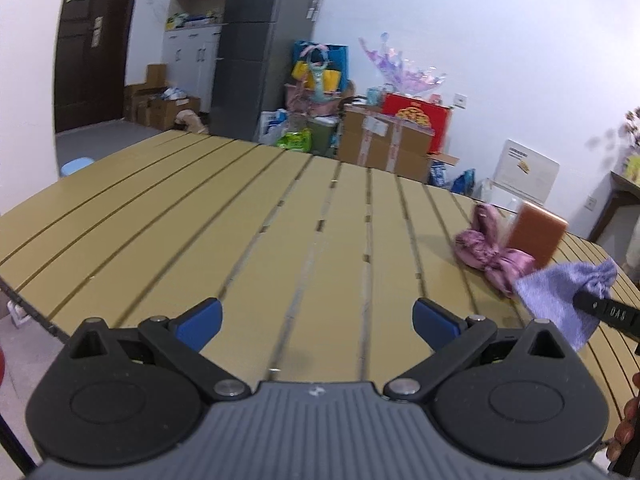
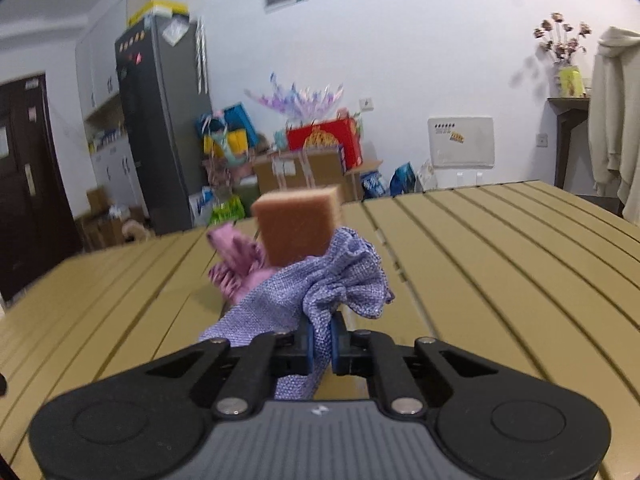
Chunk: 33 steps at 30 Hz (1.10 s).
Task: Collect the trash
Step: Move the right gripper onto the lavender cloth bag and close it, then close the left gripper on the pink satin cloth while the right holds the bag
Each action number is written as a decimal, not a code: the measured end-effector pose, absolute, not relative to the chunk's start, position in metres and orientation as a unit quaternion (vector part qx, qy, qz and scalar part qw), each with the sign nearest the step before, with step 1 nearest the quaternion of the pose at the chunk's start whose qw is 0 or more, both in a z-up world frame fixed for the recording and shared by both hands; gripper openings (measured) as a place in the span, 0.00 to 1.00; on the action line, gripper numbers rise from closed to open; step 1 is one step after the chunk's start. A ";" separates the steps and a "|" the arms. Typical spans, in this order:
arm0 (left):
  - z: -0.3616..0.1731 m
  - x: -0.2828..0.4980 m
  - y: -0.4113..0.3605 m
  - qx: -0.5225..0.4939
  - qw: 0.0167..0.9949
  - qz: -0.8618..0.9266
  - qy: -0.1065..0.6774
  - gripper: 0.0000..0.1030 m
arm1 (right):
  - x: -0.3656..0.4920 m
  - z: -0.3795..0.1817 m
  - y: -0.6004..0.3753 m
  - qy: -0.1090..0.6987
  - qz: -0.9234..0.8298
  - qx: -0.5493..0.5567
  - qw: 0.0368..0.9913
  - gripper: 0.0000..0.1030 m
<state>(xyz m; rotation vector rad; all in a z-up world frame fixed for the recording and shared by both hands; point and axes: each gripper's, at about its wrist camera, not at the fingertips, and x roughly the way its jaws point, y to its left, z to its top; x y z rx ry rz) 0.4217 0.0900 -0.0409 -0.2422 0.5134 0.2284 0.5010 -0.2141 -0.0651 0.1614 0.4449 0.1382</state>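
right tongs clamped on thin fold of lilac woven drawstring pouch, near-centre of yellow slatted bench | left tongs wide, empty | risk: brown sponge block resting by pouch may topple; fold may slip

My blue pads pinching coarse-woven lilac cloth pouch, glossy pleated pink satin bag, porous matt sponge, smooth matt slatted table

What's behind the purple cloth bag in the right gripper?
Behind the purple cloth bag stand a brown sponge block and a pink fabric bundle; the bag covers their lower parts.
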 end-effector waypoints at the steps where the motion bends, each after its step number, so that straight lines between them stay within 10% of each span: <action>1: -0.038 0.423 0.083 -0.115 0.955 0.107 0.250 1.00 | 0.499 -0.064 -0.222 0.214 0.068 0.088 0.970 0.07; 33: -0.060 0.620 -0.106 0.000 0.946 0.073 0.317 1.00 | 0.552 -0.094 -0.391 0.183 0.010 0.228 0.956 0.07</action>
